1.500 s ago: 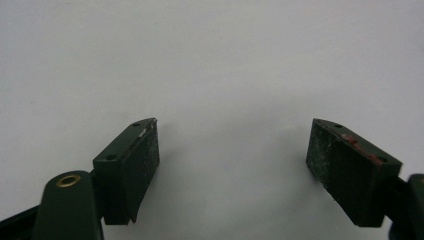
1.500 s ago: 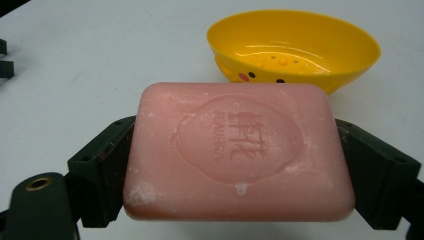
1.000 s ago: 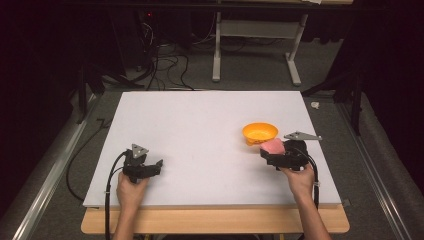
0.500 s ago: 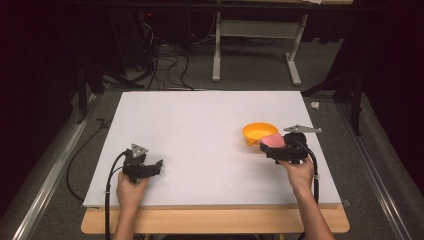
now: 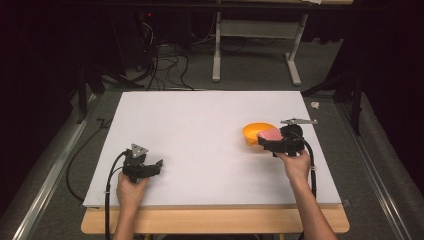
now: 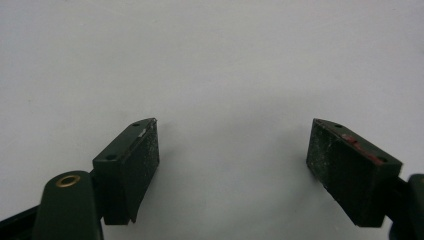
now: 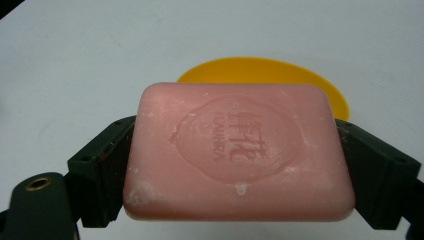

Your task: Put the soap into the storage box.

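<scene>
My right gripper [image 5: 265, 141] is shut on a pink soap bar [image 5: 270, 134], held at the near right edge of an orange bowl [image 5: 256, 130] on the white table [image 5: 200, 130]. In the right gripper view the soap bar [image 7: 239, 152] sits clamped flat between both jaws, with the orange bowl [image 7: 265, 71] just beyond it. My left gripper [image 5: 156, 167] rests near the table's front left, open. In the left gripper view its jaws [image 6: 232, 160] stand wide apart over bare white table with nothing between them.
The white table top ends at a wooden front edge [image 5: 215, 220]. Beyond the far edge stand a white table frame [image 5: 255, 45] and cables [image 5: 160, 65] on the dark floor. Metal rails run along both sides.
My right gripper has moved left and slightly away from the person with the soap bar, bringing it from beside the bowl to the bowl's near rim. The left gripper has stayed put.
</scene>
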